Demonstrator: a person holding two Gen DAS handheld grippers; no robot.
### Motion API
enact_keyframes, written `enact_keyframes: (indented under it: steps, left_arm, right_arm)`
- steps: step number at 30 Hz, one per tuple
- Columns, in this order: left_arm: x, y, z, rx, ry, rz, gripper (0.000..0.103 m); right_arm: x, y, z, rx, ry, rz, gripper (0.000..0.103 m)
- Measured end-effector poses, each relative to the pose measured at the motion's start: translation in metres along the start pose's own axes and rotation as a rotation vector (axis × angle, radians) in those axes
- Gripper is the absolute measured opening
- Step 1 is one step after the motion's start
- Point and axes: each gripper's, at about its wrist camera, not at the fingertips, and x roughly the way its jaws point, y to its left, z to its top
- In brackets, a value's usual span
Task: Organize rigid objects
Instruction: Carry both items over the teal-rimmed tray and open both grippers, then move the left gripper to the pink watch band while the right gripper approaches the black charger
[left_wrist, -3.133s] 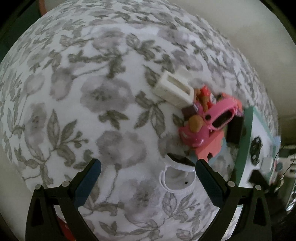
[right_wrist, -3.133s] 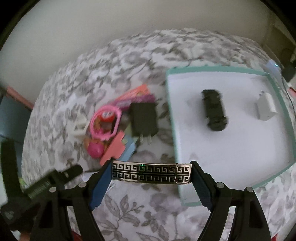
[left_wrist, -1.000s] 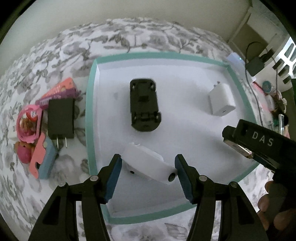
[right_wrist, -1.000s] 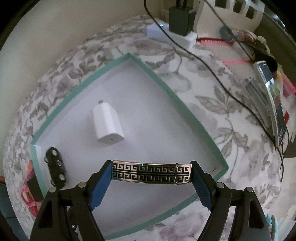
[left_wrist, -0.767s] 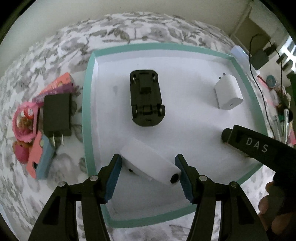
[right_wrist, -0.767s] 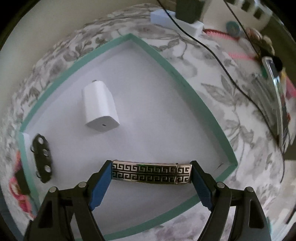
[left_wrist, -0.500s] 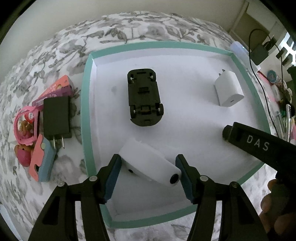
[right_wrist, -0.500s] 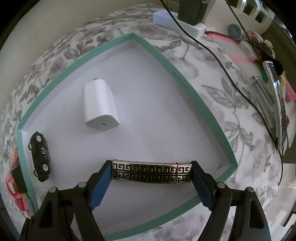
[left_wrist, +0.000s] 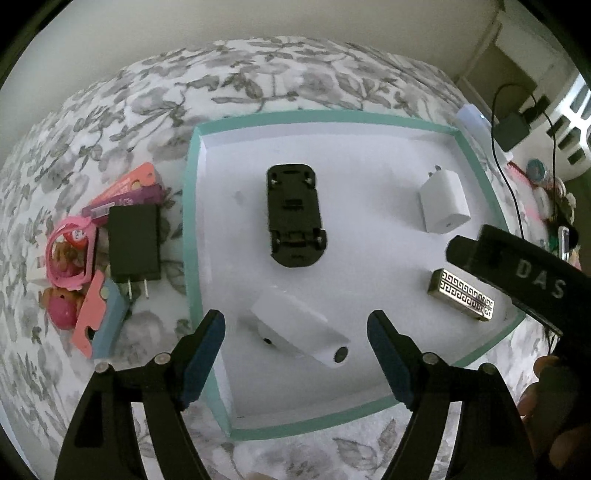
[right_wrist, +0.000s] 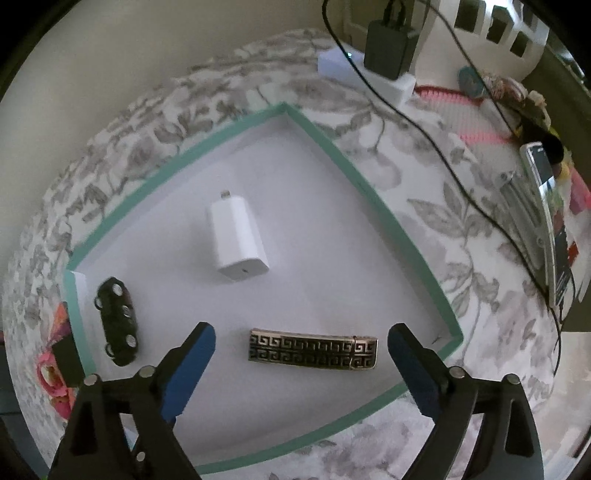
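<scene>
A shallow white tray with a teal rim (left_wrist: 190, 206) sits on a grey floral bedspread (left_wrist: 258, 74), and most of what matters lies inside it. The left gripper (left_wrist: 295, 332) is spread wide, its blue-padded fingers (left_wrist: 205, 339) apart on either side of a white oblong device (left_wrist: 299, 336) that rests on the tray floor near the tray's near-left corner, touching neither pad. The right gripper (right_wrist: 301, 347) is likewise spread wide, with a metal bar bearing a Greek-key pattern (right_wrist: 314, 349) lying flat on the tray floor between its fingers and clear of both; in the left wrist view the same bar (left_wrist: 463, 299) lies close to the tray's right rim, partly under the right gripper's black body, which is marked "DAS". Toward the middle of the tray a black toy car (left_wrist: 293, 216) lies upside down with its underside and wheels showing. A white USB wall charger (left_wrist: 443, 205) lies toward the tray's far-right part, prongs pointing away. Outside the tray, just beside its left rim, a black plug adapter (left_wrist: 133, 243) lies on the bedspread with its two prongs pointing toward the camera, next to a cluster of pink toys (left_wrist: 70, 251) and a pink and blue card pack (left_wrist: 98, 317). Beyond the tray's far-right corner a black charger (right_wrist: 388, 46) is plugged into a white power strip (right_wrist: 365, 74), its cable trailing across the bedspread.
</scene>
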Motion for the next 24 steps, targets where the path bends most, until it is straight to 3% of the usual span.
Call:
enact_keyframes:
  steps: [7, 8, 10, 15, 24]
  left_arm:
    - [-0.019, 0.035, 0.008, -0.123, -0.072, 0.004, 0.082]
    - [-0.023, 0.043, 0.01, -0.157, -0.093, -0.001, 0.093]
    - [-0.03, 0.06, 0.014, -0.223, -0.134, -0.003, 0.103]
    - [-0.046, 0.105, 0.017, -0.351, -0.205, 0.009, 0.103]
    - [-0.071, 0.183, 0.007, -0.514, -0.299, 0.098, 0.103]
  right_arm:
    - [-0.002, -0.005, 0.003, 0.009, -0.024, 0.018, 0.103]
    - [-0.002, -0.004, 0.002, 0.006, -0.027, 0.018, 0.103]
    - [-0.002, -0.002, 0.001, -0.006, -0.04, 0.019, 0.103]
    - [-0.006, 0.018, -0.001, -0.08, -0.073, 0.038, 0.103]
    - [-0.016, 0.071, -0.019, -0.218, -0.101, 0.172, 0.103]
